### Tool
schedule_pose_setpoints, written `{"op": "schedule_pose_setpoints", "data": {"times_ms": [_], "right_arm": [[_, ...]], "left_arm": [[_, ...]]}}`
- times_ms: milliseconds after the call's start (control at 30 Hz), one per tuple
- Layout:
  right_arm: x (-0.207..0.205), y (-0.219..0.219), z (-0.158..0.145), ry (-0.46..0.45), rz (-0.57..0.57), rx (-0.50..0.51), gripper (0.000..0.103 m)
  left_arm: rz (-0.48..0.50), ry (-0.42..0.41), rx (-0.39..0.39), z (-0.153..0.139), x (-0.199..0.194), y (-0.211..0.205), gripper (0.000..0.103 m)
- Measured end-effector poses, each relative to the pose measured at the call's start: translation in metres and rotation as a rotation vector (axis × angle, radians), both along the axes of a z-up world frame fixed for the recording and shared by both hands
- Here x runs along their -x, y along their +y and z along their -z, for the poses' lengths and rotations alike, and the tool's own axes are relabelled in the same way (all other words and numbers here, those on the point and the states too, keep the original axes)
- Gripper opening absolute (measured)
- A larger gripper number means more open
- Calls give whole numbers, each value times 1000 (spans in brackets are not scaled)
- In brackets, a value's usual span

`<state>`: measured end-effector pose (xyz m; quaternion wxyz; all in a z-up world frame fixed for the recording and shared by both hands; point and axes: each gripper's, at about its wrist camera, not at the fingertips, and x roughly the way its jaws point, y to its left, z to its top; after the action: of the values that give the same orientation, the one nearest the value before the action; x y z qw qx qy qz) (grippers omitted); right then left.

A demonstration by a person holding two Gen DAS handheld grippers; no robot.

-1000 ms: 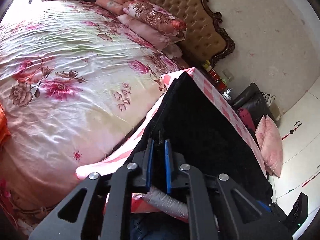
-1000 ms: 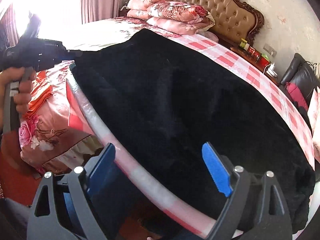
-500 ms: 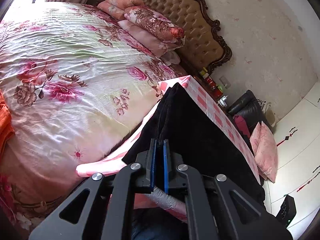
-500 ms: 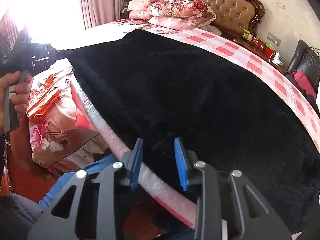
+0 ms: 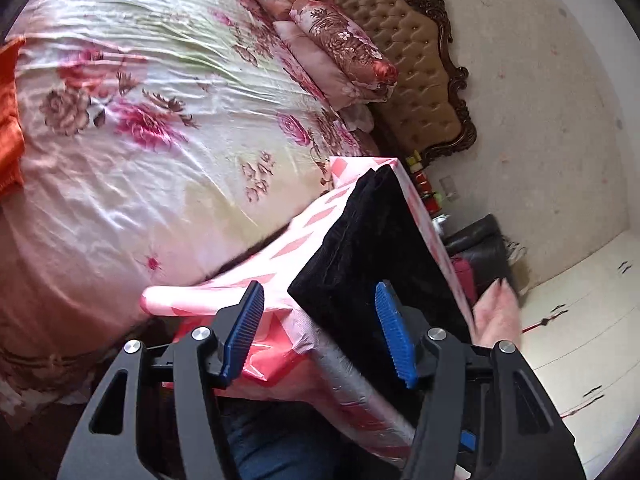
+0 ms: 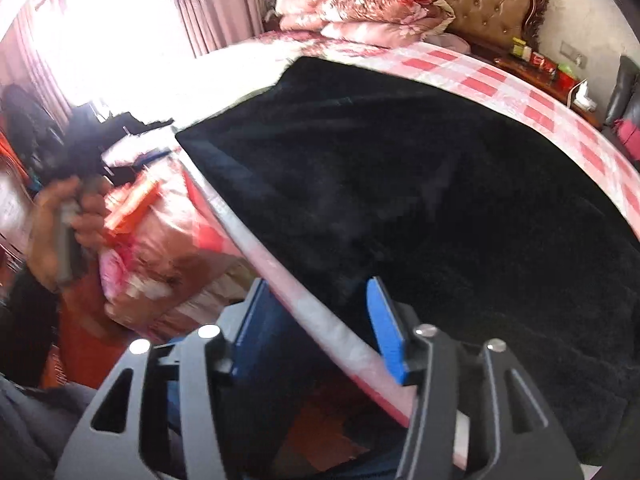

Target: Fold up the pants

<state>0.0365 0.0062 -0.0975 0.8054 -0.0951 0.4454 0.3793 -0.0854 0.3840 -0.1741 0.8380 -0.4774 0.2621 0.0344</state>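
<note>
Left jaws: my left gripper [image 5: 320, 336] has just been opening; its blue pads stand spread, the corner of the black plush pants [image 5: 372, 264] lying between them but not pressed.
Right jaws: my right gripper [image 6: 320, 328] closed and then reopened just now; spread now, straddling the near hem of the pants [image 6: 420, 200] and the counter edge, pinching nothing.
Pants: spread flat across the pink-and-white checked cloth-covered counter [image 5: 296, 248], their folded corner near the counter's corner.
Risk, slip: with both grips let go, I judge the heavy plush hem may slide over the smooth wrapped edge [image 6: 320, 312] and undo the fold.
Risk, snag: a pad could catch the checked cloth instead of the pants when I next close, dragging the cover.
Risk, bulk: thick pile may spring open rather than hold a crease.
Around: floral satin bedspread [image 5: 160, 120], stacked pink pillows [image 5: 340, 56], tufted brown headboard [image 5: 420, 80], orange cloth [image 5: 8, 112] at the bed's edge.
In the way: the person's hand [image 6: 68, 232] holding my left gripper, blurred; nothing lies on the pants.
</note>
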Motion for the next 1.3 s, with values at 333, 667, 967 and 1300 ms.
{"op": "schedule_pose_setpoints", "data": {"times_ms": [333, 667, 967, 1300], "right_arm": [[-41, 43, -2, 8, 58, -5, 63], [-77, 76, -9, 82, 48, 52, 79], [-189, 193, -39, 172, 53, 83, 79], [-221, 265, -30, 324, 34, 133, 85]], "left_arm": [[92, -81, 99, 21, -21, -1, 55], [125, -101, -81, -2, -28, -13, 17], [106, -67, -58, 0, -32, -13, 19], [169, -64, -616, -78, -40, -101, 11]]}}
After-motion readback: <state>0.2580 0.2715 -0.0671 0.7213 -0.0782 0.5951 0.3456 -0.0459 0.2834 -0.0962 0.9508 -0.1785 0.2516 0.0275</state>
